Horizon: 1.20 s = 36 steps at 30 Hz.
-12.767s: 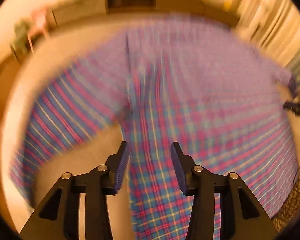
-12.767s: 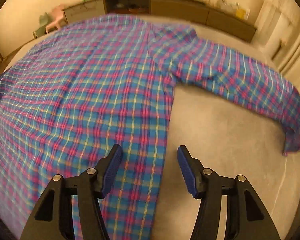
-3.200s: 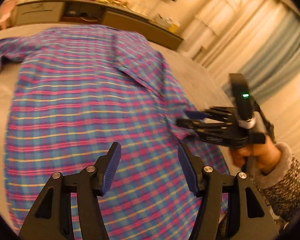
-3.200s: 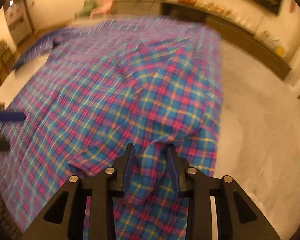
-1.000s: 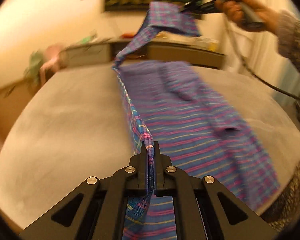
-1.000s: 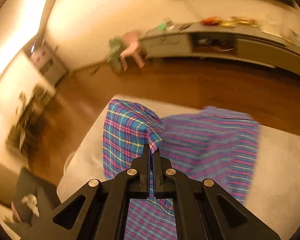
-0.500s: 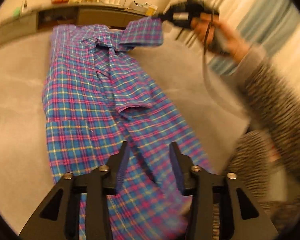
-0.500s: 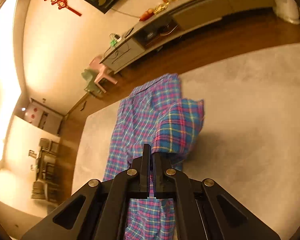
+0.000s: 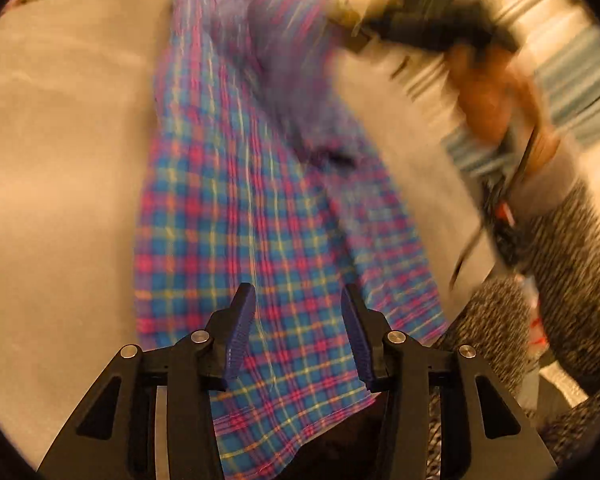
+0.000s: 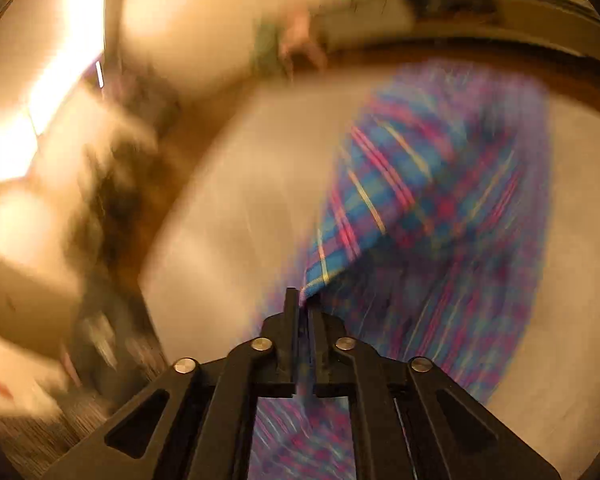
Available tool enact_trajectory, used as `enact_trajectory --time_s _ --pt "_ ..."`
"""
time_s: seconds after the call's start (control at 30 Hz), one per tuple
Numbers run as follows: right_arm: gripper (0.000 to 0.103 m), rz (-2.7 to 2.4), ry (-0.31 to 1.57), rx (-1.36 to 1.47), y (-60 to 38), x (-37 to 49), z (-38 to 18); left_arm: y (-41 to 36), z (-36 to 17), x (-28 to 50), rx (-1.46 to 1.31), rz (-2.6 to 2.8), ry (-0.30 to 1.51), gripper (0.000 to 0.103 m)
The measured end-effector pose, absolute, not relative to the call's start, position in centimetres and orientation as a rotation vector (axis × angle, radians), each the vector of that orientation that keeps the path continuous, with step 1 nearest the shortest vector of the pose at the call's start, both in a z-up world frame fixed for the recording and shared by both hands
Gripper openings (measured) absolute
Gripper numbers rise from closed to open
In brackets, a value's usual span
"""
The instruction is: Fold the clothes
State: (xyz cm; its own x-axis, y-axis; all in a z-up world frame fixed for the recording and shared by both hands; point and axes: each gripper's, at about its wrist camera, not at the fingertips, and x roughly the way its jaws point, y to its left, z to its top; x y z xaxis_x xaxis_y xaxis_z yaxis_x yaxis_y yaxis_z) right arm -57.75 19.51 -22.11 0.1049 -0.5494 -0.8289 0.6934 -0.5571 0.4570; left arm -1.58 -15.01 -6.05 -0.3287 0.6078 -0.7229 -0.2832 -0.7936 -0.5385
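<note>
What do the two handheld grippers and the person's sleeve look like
The left gripper has a black angular frame with silver screws and ribbed blue pads. The right gripper has the same black frame and screws. In the left view its body shows a green light, a black cable trails below, and the sleeve is speckled grey knit.

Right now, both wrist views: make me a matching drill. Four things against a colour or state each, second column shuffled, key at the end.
Things
1. left gripper
2. right gripper
3. shirt
4. sleeve

Colour or state
A. speckled grey knit
B. blue and pink plaid
C. jaws apart, nothing pinched
D. shirt fold between its jaws

Pairs: 1-C, 2-D, 3-B, 4-A.

Note: the right gripper's jaws are opening, with the fold between them.
</note>
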Motion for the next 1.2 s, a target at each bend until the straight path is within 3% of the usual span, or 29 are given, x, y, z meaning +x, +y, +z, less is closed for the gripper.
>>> enact_trajectory --time_s 0.07,0.17,0.33,0.37,0.43,0.6,0.73,0.8,0.83,0.9,0.97,1.07,1.2 --pt "0.037 -1.654 0.286 1.473 19.1 -55.9 -24.9 -15.8 -5.3 -1.5 -1.342 2.17 -0.438 0.046" --pt "0.037 -1.677 0.23 1.479 20.9 -54.7 -25.2 -16.2 -5.1 -1.2 -1.327 2.186 -0.442 0.048" --pt "0.037 -1.742 0.064 1.386 24.2 -55.3 -20.9 -15.0 -3.0 -4.1 -1.287 2.286 -0.343 0.05" --pt "0.039 -1.789 0.029 1.371 25.0 -56.0 -20.1 -14.9 -2.2 -4.9 -1.251 2.309 -0.349 0.057" --pt "0.047 -1.861 -0.056 1.351 26.4 -57.1 -18.9 -14.2 -0.5 -7.0 -1.187 2.345 -0.363 0.065" --pt "0.074 -1.889 -0.09 1.266 27.2 -53.0 -19.7 -15.9 0.0 -11.0 -1.2 2.416 -0.516 0.065" --pt "0.072 -1.944 0.148 1.205 24.8 -48.3 -22.9 -16.5 -3.2 -12.0 -1.268 2.41 -0.577 0.065" --pt "0.053 -1.93 0.236 1.257 23.8 -47.1 -25.1 -16.1 -4.9 -11.4 -1.336 2.39 -0.536 0.065" --pt "0.051 -1.959 0.275 1.231 23.7 -46.6 -25.2 -15.9 -5.6 -10.8 -1.372 2.391 -0.499 0.065" --pt "0.051 -1.957 0.337 1.25 24.3 -45.6 -24.0 -16.2 -6.6 -8.6 -1.406 2.404 -0.442 0.065" --pt "0.054 -1.982 0.245 1.237 27.4 -44.7 -21.5 -16.9 -7.5 -5.5 -1.437 2.407 -0.418 0.065" --pt "0.073 -2.088 0.168 1.204 34.6 -42.2 -18.3 -18.4 -8.4 -0.6 -1.479 2.379 -0.443 0.065" --pt "0.073 -2.124 0.168 1.375 41.0 -38.3 -19.7 -18.3 -8.5 3.5 -1.478 2.314 -0.478 0.065"
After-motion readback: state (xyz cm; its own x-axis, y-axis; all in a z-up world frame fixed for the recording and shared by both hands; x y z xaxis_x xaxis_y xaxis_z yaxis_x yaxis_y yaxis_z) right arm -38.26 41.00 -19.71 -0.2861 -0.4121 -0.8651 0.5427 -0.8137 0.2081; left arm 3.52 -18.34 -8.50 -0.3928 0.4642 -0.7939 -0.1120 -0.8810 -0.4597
